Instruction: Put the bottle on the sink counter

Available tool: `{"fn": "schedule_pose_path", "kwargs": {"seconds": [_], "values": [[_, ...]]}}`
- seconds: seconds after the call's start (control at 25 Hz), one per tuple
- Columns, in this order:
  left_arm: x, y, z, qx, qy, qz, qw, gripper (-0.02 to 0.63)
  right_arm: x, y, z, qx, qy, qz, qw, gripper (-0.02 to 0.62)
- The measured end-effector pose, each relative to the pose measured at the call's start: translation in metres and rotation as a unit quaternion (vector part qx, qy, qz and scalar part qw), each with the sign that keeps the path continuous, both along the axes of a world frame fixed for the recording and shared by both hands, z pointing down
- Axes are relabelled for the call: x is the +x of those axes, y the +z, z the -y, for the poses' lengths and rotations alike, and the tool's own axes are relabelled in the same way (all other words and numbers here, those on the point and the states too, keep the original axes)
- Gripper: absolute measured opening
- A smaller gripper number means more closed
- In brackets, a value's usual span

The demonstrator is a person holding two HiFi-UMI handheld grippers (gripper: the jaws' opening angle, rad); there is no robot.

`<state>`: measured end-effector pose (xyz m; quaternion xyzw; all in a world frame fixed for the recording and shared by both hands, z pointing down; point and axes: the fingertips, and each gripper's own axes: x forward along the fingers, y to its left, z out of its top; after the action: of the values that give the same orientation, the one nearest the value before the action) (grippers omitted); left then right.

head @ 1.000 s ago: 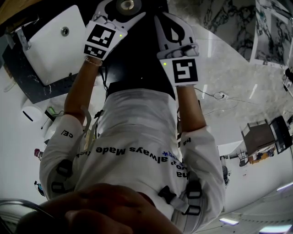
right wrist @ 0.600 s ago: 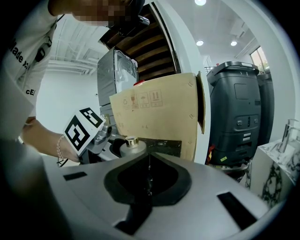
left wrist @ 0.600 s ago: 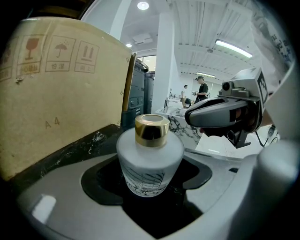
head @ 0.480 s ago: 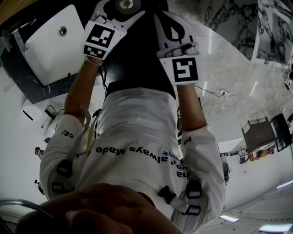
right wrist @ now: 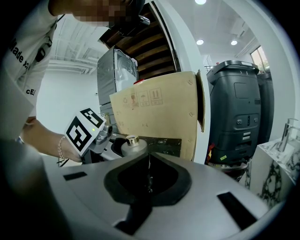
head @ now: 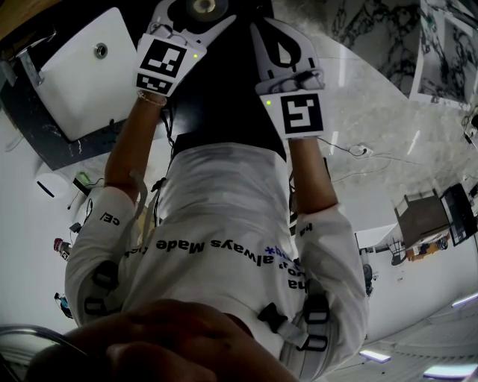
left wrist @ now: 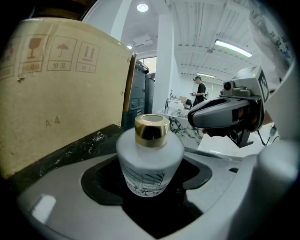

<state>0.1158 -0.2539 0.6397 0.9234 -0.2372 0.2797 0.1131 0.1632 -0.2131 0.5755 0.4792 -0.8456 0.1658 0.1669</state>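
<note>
A frosted white bottle (left wrist: 149, 159) with a gold cap stands upright between the jaws of my left gripper (left wrist: 149, 183), which is shut on its lower body. The right gripper view shows the same bottle (right wrist: 132, 146) held in the left gripper (right wrist: 101, 136) in front of a cardboard box. My right gripper (right wrist: 149, 176) is shut with nothing in it, its pads meeting in a thin line. In the head view both grippers are raised side by side, left gripper (head: 199, 21) with the bottle's cap (head: 204, 7), right gripper (head: 270, 37) beside it.
A white sink basin (head: 89, 71) set in a dark marble counter (head: 45, 142) lies at the head view's upper left. A large cardboard box (left wrist: 61, 84) stands close behind the bottle. A grey office machine (right wrist: 234, 112) is to the right. A person stands far off (left wrist: 200, 91).
Both grippers keep their places and the bottle stays held. The sink basin has drifted slightly left and up in the head view.
</note>
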Motion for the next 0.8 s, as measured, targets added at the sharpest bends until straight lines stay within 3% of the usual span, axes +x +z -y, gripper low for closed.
{"fn": "schedule_pose_path", "kwargs": {"seconds": [0.44,0.8], "values": [[-0.007,-0.003,-0.002,0.036,-0.001,0.016,0.9992,0.341,-0.006,-0.028,-0.009,0.016,0.001,-0.008,1.000,0.011],[-0.006,-0.075,0.002,0.087,-0.015,-0.031,0.9956,0.353,-0.003,-0.080,-0.015,0.052,0.010,-0.008,0.999,0.011]]}}
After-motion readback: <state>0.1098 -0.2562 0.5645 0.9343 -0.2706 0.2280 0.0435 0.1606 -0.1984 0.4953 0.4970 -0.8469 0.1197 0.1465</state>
